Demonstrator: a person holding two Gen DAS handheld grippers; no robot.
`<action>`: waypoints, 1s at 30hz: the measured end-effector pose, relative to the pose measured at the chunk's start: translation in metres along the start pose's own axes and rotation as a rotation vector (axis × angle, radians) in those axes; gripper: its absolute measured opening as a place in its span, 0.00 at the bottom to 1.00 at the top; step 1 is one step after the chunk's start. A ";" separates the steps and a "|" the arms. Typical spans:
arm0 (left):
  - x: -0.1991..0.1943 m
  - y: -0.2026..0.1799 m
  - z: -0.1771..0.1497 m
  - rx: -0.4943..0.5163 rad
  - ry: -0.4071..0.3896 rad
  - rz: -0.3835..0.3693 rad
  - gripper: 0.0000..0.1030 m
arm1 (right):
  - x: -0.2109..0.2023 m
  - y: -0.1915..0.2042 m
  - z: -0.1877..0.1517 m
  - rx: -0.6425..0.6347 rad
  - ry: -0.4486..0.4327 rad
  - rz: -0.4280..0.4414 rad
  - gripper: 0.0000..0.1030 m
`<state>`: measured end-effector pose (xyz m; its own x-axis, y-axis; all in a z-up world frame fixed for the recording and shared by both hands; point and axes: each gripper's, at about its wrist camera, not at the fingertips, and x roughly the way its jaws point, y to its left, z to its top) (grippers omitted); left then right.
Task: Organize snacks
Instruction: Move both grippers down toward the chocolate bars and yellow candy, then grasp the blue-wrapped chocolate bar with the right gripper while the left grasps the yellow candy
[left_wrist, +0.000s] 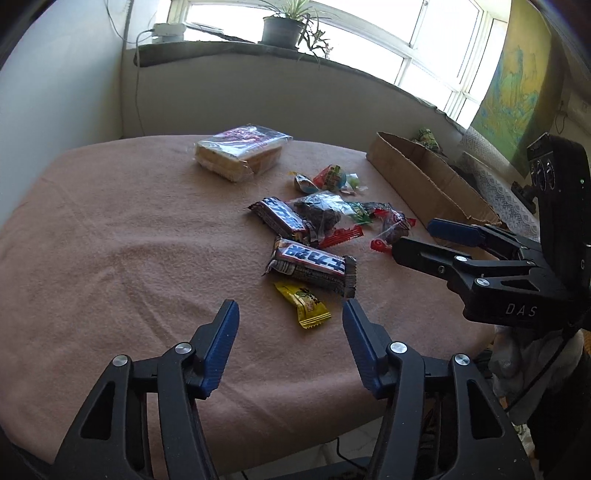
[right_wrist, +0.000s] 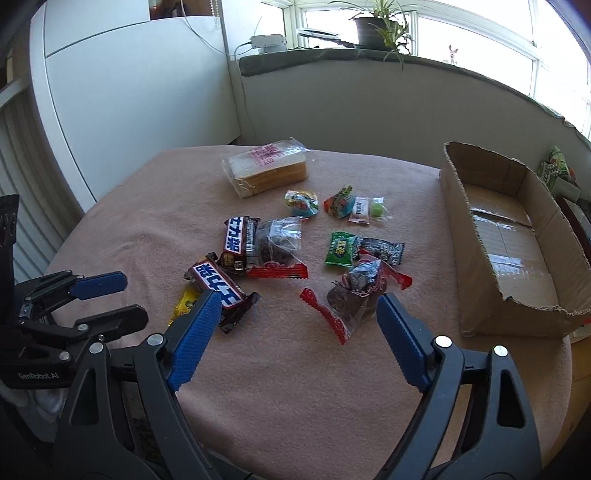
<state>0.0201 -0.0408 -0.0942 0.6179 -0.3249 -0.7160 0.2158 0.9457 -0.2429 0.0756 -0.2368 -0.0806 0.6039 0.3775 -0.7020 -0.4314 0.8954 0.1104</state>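
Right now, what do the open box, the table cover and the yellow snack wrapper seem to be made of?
Open box: corrugated cardboard, matt brown; the torn rim shows fluting.
Table cover: probably fleece or a similar soft cloth, pink, matt, with a fuzzy nap and shallow wrinkles.
Yellow snack wrapper: seemingly plastic film, slightly glossy, with crimped serrated ends.

home room, potted plant (right_wrist: 376, 26) on windowsill, pink-clothed table (right_wrist: 295, 387), wall map (left_wrist: 513, 92)
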 end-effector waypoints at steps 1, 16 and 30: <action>0.003 -0.001 -0.001 0.003 0.005 -0.003 0.54 | 0.004 0.005 0.004 -0.030 0.014 0.027 0.80; 0.023 -0.003 -0.007 0.013 0.054 -0.016 0.40 | 0.074 0.043 0.022 -0.230 0.232 0.180 0.49; 0.036 -0.002 -0.006 0.040 0.056 0.009 0.40 | 0.093 0.050 0.027 -0.210 0.300 0.276 0.36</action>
<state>0.0375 -0.0546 -0.1236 0.5772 -0.3146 -0.7536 0.2415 0.9473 -0.2105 0.1280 -0.1502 -0.1214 0.2404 0.4822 -0.8424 -0.6939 0.6923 0.1983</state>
